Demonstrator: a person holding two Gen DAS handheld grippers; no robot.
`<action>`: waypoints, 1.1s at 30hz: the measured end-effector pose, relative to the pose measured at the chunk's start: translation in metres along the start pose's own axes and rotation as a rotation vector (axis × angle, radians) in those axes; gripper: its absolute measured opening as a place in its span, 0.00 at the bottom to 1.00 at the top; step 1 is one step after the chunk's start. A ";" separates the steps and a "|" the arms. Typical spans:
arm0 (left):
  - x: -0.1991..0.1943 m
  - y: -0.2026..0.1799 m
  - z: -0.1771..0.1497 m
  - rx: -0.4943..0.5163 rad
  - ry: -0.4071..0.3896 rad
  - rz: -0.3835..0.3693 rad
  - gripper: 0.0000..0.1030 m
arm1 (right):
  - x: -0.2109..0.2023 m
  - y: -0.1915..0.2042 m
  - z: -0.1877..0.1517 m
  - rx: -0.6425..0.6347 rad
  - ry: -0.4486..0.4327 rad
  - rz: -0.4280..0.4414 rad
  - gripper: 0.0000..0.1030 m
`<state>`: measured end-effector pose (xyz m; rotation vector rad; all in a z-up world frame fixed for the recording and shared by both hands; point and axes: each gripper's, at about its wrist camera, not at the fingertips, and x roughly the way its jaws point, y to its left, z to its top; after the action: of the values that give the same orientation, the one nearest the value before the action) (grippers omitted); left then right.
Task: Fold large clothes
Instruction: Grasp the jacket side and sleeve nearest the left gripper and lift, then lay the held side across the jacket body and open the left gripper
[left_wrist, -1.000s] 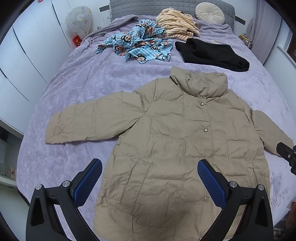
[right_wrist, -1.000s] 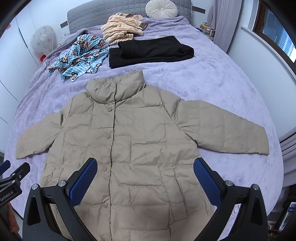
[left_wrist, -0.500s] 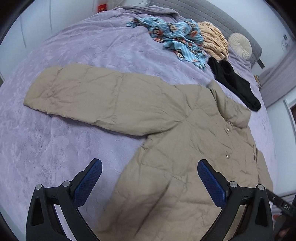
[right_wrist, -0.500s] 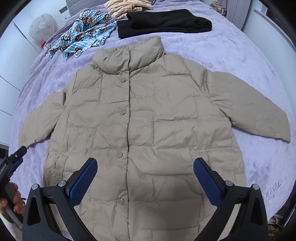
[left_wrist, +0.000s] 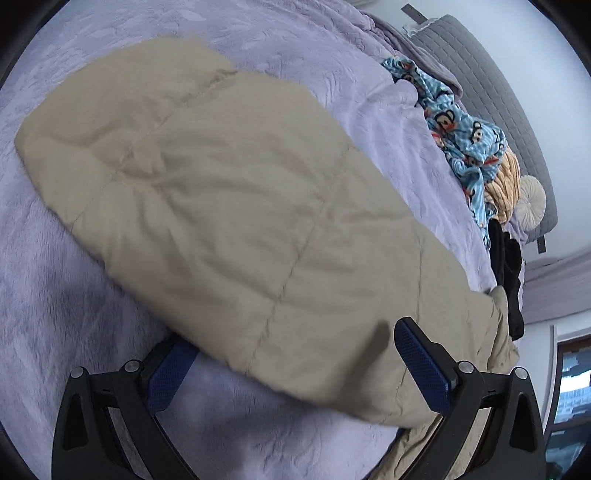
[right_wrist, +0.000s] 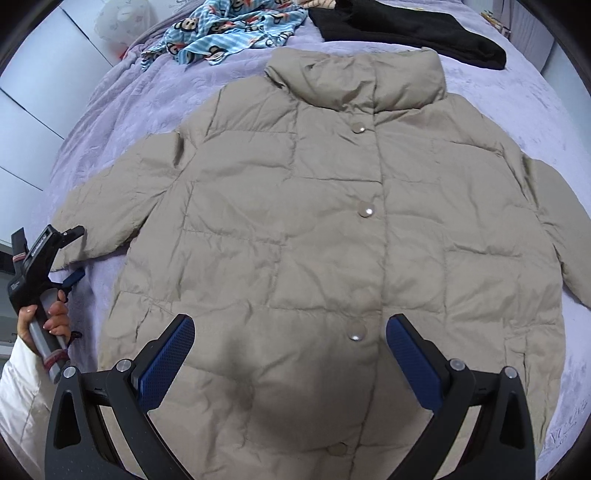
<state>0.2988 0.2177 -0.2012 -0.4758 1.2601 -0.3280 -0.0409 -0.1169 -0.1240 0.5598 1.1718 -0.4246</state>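
1. Change: the left tool (left_wrist: 295, 369) has dropped from its overview of the whole garment to close over one sleeve (left_wrist: 229, 221), near the bed's left edge. One blue pad (left_wrist: 421, 365) lies above the sleeve, the other (left_wrist: 170, 369) is partly tucked under its lower edge. Jaws wide, nothing gripped.
2. Change: the right tool (right_wrist: 291, 362) has moved in nearer the coat front; it hovers over the lower placket, jaws wide, empty.
3. Meaning, as a judgement: folding has not begun; the left tool appears set to pinch the sleeve and carry it across the chest.
4. Item: beige quilted padded coat (right_wrist: 332, 221), spread flat, front up, collar toward the headboard, both sleeves out. Puffy stitched panels, fine creases, stand collar (right_wrist: 354, 77), round metallic snaps (right_wrist: 366, 211). Likely springy, slippery shell.
5. Support: lilac plush bedspread (right_wrist: 122, 110), soft nap, faint embossed pattern.
6. Other: crumpled blue cartoon-print garment (right_wrist: 229, 22), black folded knit garment (right_wrist: 406, 33), both beyond the collar.
7. Person: hand (right_wrist: 44, 317) grips the left tool's handle; white sleeve (right_wrist: 18, 387) below.
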 end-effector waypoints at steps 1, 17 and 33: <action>0.000 -0.002 0.008 0.006 -0.024 0.008 1.00 | 0.004 0.006 0.005 -0.009 -0.005 0.009 1.00; -0.082 -0.051 0.038 0.270 -0.302 0.088 0.09 | 0.086 0.103 0.079 -0.019 -0.033 0.444 0.05; -0.093 -0.291 -0.098 0.838 -0.265 -0.119 0.09 | 0.125 0.078 0.077 0.119 0.082 0.566 0.04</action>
<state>0.1854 -0.0027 0.0028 0.1278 0.7416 -0.8179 0.1035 -0.1057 -0.2057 0.9849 1.0148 0.0159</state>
